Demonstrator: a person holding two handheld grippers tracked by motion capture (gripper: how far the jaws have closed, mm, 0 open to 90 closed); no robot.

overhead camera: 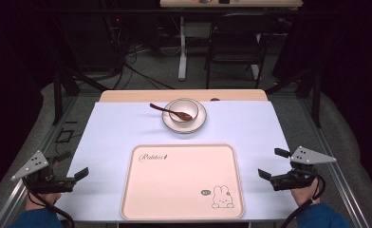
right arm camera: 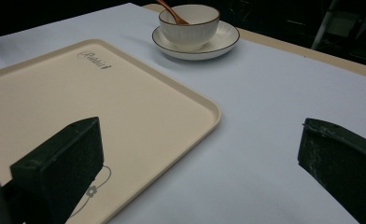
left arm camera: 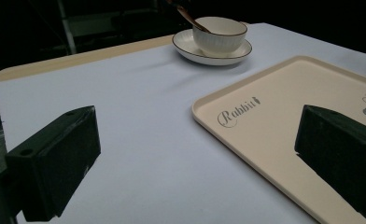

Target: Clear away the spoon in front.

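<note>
At the table's centre, toward six o'clock, lies a cream tray on the pale blue table cover; a white bowl sits on a saucer at twelve o'clock, a brown spoon resting in it with its handle pointing to ten o'clock. The high view shows the tray's rabbit drawing whole and both hands; the left gripper view reads the "Rabbit" lettering clearly. The left gripper at eight o'clock and the right gripper at four o'clock both hold their jaws wide apart, gripping nothing, each just outside the tray's edge.
</note>
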